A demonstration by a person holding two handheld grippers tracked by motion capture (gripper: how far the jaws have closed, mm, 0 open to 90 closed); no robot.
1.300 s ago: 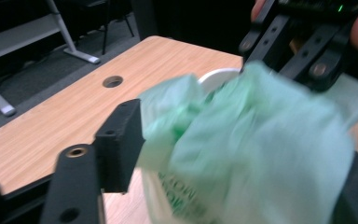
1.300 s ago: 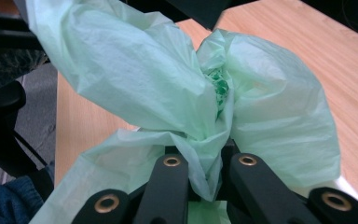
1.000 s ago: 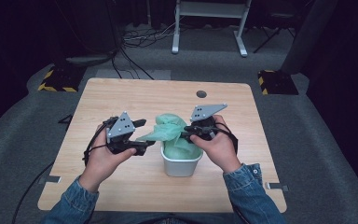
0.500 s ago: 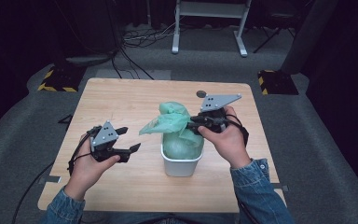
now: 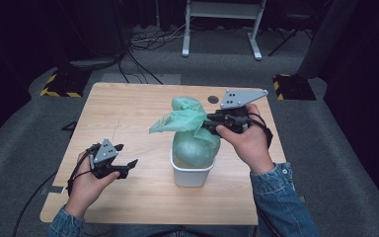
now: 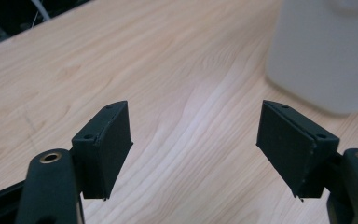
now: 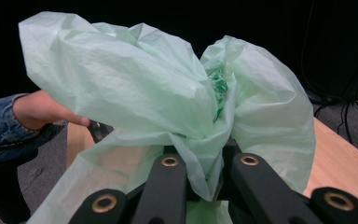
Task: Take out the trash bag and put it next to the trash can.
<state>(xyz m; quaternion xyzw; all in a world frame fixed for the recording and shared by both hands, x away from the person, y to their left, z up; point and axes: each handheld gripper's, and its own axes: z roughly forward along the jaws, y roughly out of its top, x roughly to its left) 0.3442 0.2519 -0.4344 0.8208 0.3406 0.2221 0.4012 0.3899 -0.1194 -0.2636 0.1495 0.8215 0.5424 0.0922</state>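
Observation:
A pale green plastic bag [image 5: 187,118] sits in a small white bin [image 5: 191,173] at the table's middle, its bulging body rising above the rim. My right gripper [image 5: 208,122] is shut on the bag's gathered neck and holds it up from the right. In the right gripper view the film [image 7: 144,93] bunches between the closed jaws of that gripper [image 7: 205,163]. My left gripper [image 5: 126,154] hovers low over the table, left of the bin. Its jaws have just been opening, and in the left gripper view this gripper [image 6: 196,140] has nothing between them; the bin [image 6: 326,51] stands beyond.
The wooden table [image 5: 128,108] has a round cable hole [image 5: 212,99] at its far right. Cables [image 5: 143,44] and a white desk frame [image 5: 222,29] lie on the grey floor behind. A person's sleeve [image 7: 0,126] shows past the bag.
My left gripper has drawn away from the bag, moving left and down toward the table's front left. My right gripper has risen, pulling the bag's neck upward.

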